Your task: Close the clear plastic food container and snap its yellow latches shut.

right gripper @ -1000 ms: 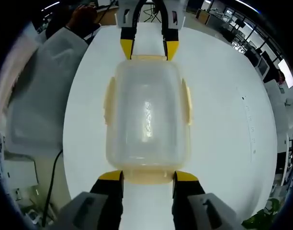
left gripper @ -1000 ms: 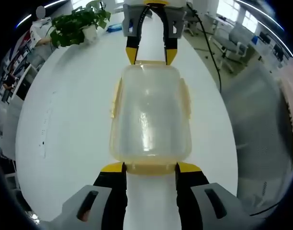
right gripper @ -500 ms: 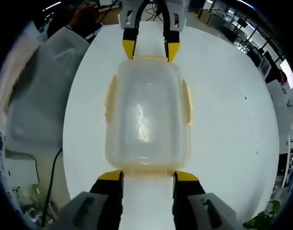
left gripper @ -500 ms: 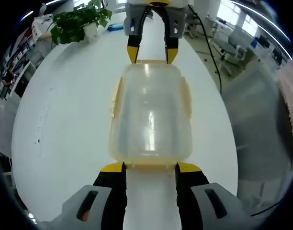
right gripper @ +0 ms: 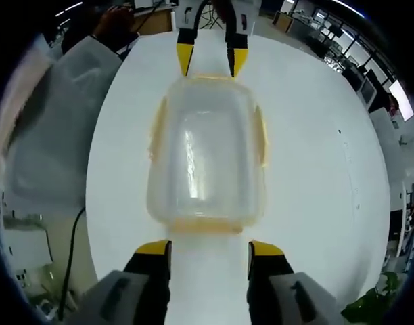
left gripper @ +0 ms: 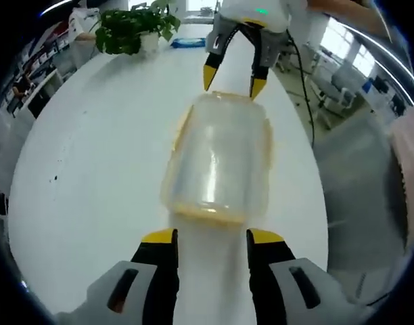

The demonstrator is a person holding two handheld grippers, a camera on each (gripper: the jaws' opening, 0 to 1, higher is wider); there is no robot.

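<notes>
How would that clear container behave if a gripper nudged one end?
The clear container looks empty, so it is probably light and would likely slide on the smooth white table. Its low, wide shape makes tipping unlikely. The thin plastic walls may flex a little.

The container [left gripper: 219, 159] sits on the table [left gripper: 92, 176], and everything is placed from it. In the left gripper view, the left gripper [left gripper: 211, 237] is just short of the container's near end, jaws apart and not touching it. The right gripper [left gripper: 234, 76] stands at the container's far end, its tips right at the rim. A potted plant [left gripper: 136, 28] stands well beyond the container, toward the table's far left edge. In the right gripper view, the right gripper [right gripper: 211, 249] lies just before the container's [right gripper: 207, 159] near end, and the left gripper [right gripper: 208, 62] is at its far end. A person's sleeve [right gripper: 55, 115] lies beside the table, left of the container.
</notes>
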